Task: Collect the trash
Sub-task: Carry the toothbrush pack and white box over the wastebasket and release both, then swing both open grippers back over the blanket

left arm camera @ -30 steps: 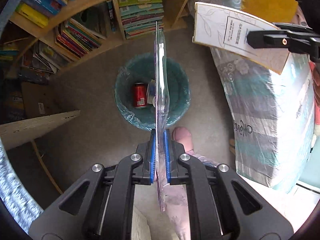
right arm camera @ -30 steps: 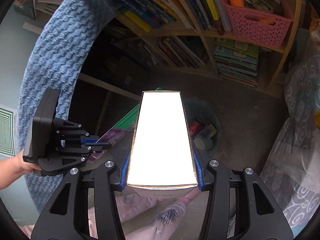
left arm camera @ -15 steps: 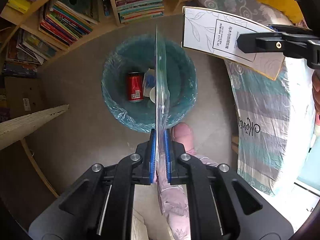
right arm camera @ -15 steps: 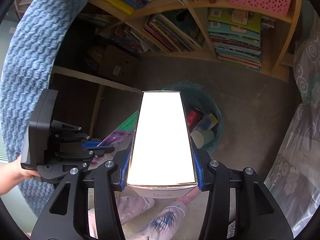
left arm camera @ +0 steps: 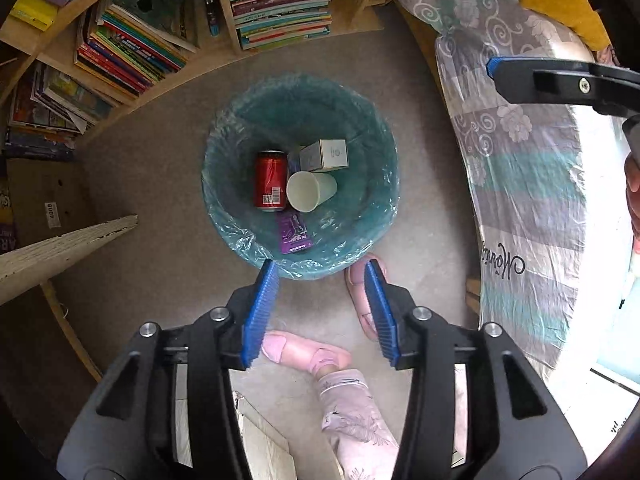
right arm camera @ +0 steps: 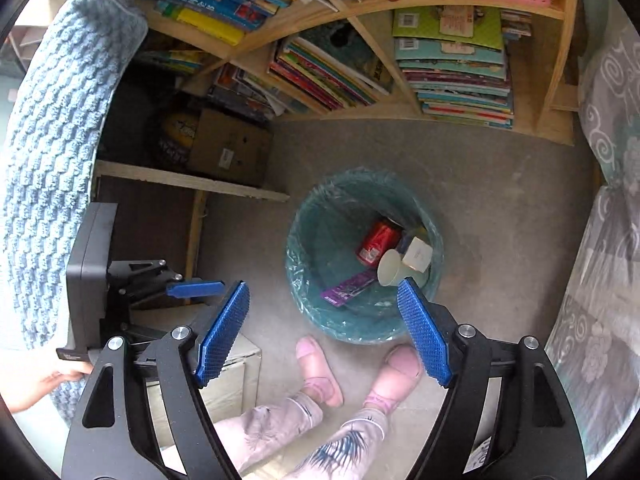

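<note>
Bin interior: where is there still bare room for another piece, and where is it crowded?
Bare liner shows along the bin's left wall, beside the can, and along the right wall past the cup. The middle is crowded: can, cup and box packed together, purple packet at the near side.

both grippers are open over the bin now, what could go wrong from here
1. The open left gripper and open right gripper hang just above the teal plastic-lined trash bin; dipping lower could snag the loose liner.
2. The person's pink slippers sit against the bin's base, so a step might tip it, spilling the red soda can and white paper cup.
</note>
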`<state>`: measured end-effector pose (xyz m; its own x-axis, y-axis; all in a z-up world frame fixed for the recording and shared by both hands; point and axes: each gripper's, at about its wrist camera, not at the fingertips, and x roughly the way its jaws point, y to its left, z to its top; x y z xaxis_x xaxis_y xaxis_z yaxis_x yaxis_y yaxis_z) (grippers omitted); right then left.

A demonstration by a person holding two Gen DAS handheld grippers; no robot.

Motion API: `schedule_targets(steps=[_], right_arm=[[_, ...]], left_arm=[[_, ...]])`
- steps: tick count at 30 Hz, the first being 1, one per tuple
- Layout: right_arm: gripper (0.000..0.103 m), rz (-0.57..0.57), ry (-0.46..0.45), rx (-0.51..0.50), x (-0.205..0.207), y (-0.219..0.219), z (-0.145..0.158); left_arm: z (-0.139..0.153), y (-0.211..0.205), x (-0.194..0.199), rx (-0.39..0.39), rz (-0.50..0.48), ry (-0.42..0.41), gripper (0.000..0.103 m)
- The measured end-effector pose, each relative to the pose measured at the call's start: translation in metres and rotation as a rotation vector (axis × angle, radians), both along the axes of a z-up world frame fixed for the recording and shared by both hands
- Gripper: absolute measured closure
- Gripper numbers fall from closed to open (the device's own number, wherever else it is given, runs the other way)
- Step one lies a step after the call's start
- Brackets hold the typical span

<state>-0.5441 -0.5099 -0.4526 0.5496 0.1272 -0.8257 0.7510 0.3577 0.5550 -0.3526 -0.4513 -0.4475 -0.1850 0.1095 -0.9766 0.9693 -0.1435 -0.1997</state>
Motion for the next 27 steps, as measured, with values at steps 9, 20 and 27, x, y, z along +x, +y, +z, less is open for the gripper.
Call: schedule_targets(steps=[9, 20, 27], right_arm=[[0.023, 0.003, 0.005, -0.007, -0.016, 0.009, 0.018], [0.017, -0.018, -0.005, -0.045, -0.020, 0.021, 0.060], [0.015, 0.002, -0.015, -0.108, -0.022, 0.036, 0.110]], left_arm=[[0.015, 0.004, 0.002, -0.025, 0.004, 0.001, 0.046], [0.054, 0.016, 0.000, -0.081, 0.013, -0.016, 0.023], [0.099, 0.024, -0.004, -0.136, 0.035, -0.019, 0.018]])
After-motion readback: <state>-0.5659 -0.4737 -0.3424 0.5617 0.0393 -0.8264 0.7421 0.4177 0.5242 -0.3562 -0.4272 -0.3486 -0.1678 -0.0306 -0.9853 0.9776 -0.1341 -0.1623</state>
